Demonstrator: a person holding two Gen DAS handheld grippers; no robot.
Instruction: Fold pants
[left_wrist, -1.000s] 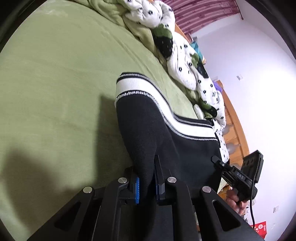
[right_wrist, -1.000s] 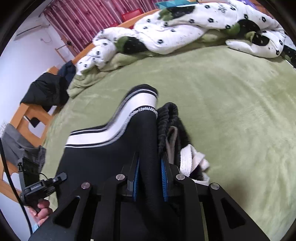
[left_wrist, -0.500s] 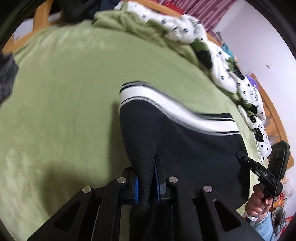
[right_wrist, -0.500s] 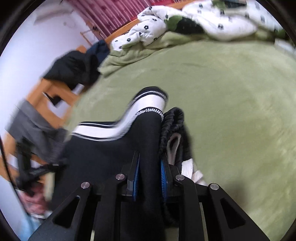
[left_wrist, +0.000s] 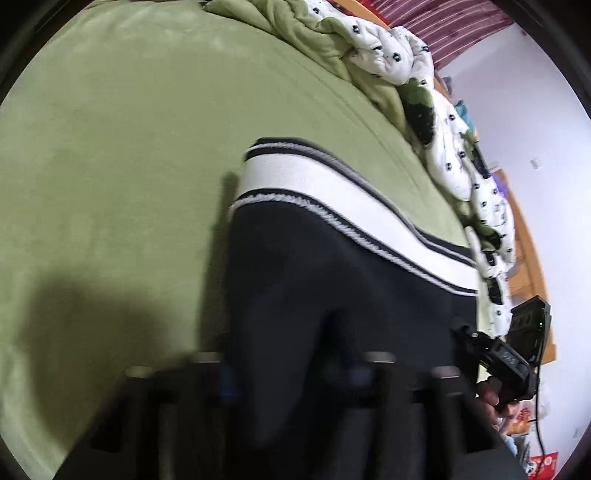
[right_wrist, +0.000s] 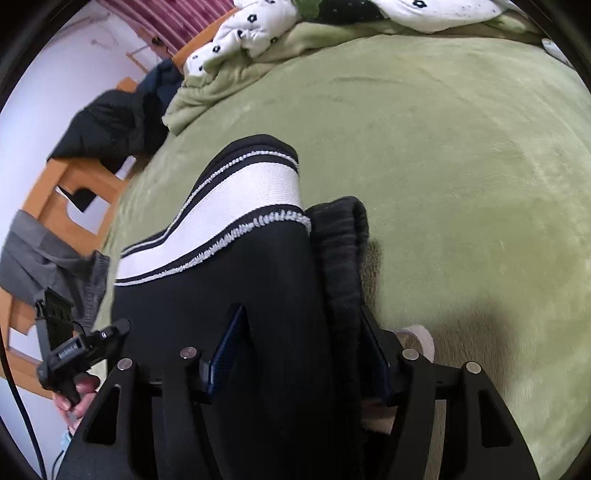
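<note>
Black pants (right_wrist: 266, 280) on green blanket (right_wrist: 461, 166); quilt (left_wrist: 436, 122) heaped behind.

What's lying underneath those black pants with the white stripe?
The black pants lie on a green blanket. At their right edge a darker rolled fabric and a beige bit peek out. Anything further beneath is covered.

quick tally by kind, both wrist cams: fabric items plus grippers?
Pants, black with a white stripe: 1
Green bed cover: 1
Flower-print quilt: 1
Dark jacket on the wooden frame: 1
Grey garment: 1
Grippers: 2 (left gripper, right gripper)
Total: 7
</note>
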